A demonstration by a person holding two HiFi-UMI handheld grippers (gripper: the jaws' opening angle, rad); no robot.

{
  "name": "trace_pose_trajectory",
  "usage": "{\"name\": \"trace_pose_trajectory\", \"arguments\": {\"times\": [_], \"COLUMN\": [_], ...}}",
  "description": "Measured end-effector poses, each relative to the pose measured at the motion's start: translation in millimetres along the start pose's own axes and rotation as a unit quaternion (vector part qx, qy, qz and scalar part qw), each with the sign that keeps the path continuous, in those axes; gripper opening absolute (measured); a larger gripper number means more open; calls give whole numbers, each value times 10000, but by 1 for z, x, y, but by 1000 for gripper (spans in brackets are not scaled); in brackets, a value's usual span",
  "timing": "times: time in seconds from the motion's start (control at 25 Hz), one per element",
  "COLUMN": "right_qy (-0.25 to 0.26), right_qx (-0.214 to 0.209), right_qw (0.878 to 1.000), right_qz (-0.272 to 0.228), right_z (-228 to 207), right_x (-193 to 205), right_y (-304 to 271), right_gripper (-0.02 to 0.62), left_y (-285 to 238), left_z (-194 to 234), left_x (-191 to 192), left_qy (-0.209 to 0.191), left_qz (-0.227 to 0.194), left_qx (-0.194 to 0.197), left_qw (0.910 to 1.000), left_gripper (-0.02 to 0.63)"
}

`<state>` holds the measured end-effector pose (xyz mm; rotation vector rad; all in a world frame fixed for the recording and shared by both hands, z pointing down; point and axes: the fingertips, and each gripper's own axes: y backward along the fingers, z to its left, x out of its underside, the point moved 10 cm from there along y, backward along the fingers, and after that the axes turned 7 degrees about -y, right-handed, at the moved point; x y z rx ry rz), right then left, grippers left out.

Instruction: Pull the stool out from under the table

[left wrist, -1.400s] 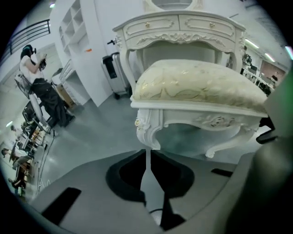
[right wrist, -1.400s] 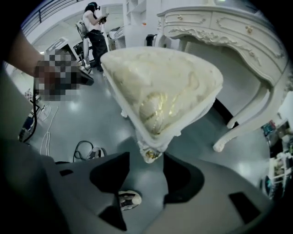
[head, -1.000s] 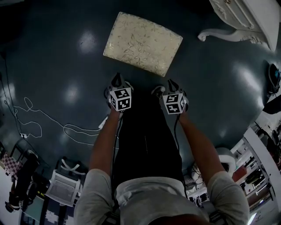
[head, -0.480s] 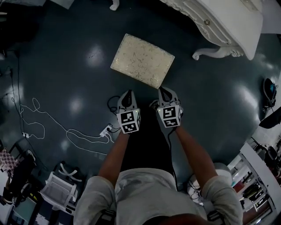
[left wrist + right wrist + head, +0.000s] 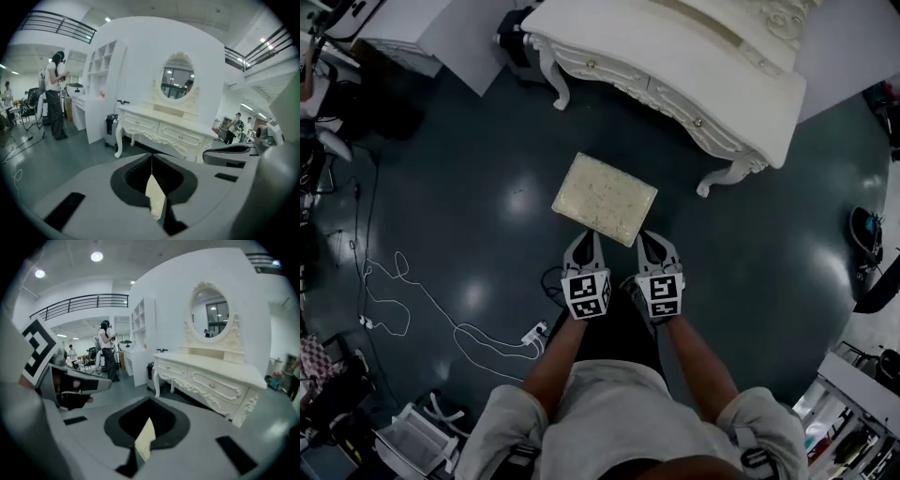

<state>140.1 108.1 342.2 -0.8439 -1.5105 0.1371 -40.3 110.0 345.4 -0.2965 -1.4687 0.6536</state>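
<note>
The left tool (image 5: pixel 584 238) and the right tool (image 5: pixel 649 238) are hanging side by side just below the frame's centre, each with its jaws pressed together and pinching nothing. The stool (image 5: pixel 604 198) is standing on the dark floor (image 5: pixel 459 206) just above their tips, clear of the ornate white bench (image 5: pixel 675 66) spanning the upper frame. A white cable (image 5: pixel 403 286) is trailing at the lower left.

stool (image 5: pixel 604 198): cream, rectangular, patterned cushion top | standing upright on floor (image 5: pixel 487 141), lying skewed | sitting clear of white table (image 5: pixel 675 66), near its front
</note>
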Motion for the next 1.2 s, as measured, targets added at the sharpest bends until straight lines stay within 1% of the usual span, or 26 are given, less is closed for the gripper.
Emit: {"name": "trace_pose_trajectory", "arguments": {"times": [0.12, 0.24, 0.44, 0.56, 0.72, 0.8, 0.92, 1.0, 1.08, 1.2], "right_qy": [32, 160, 259, 317, 564, 649, 631, 622, 652, 728], "right_qx": [174, 399, 615, 741, 813, 867, 1012, 1067, 1029, 888], "right_qw": [9992, 9972, 9927, 9906, 9873, 9853, 9822, 9810, 9810, 9821], "right_qz": [-371, -609, -1004, -1107, -1244, -1324, -1449, -1497, -1509, -1493], "right_z": [-3, -5, -3, -6, -4, -3, -10, -13, -12, -8], "right_x": [-40, -74, -107, -117, -126, -129, -135, -135, -133, -128], "right_y": [24, 52, 90, 108, 129, 141, 157, 164, 170, 180], "right_gripper": [15, 14, 14, 14, 14, 14, 14, 14, 14, 14], "left_y": [10, 18, 39, 42, 57, 69, 79, 81, 86, 95], "left_z": [-19, -41, -64, -69, -74, -86, -106, -113, -118, -124], "left_x": [-39, -72, -107, -122, -142, -151, -162, -161, -155, -143], "left_qy": [-35, -248, -598, -820, -650, -707, -867, -973, -987, -899], "left_qz": [-375, -727, -1079, -1201, -1352, -1474, -1650, -1681, -1653, -1574], "left_qx": [142, 345, 734, 872, 869, 1028, 1370, 1452, 1432, 1395], "left_qw": [9992, 9964, 9896, 9855, 9849, 9812, 9729, 9702, 9708, 9735], "left_gripper": [12, 12, 12, 12, 12, 12, 12, 12, 12, 12]}}
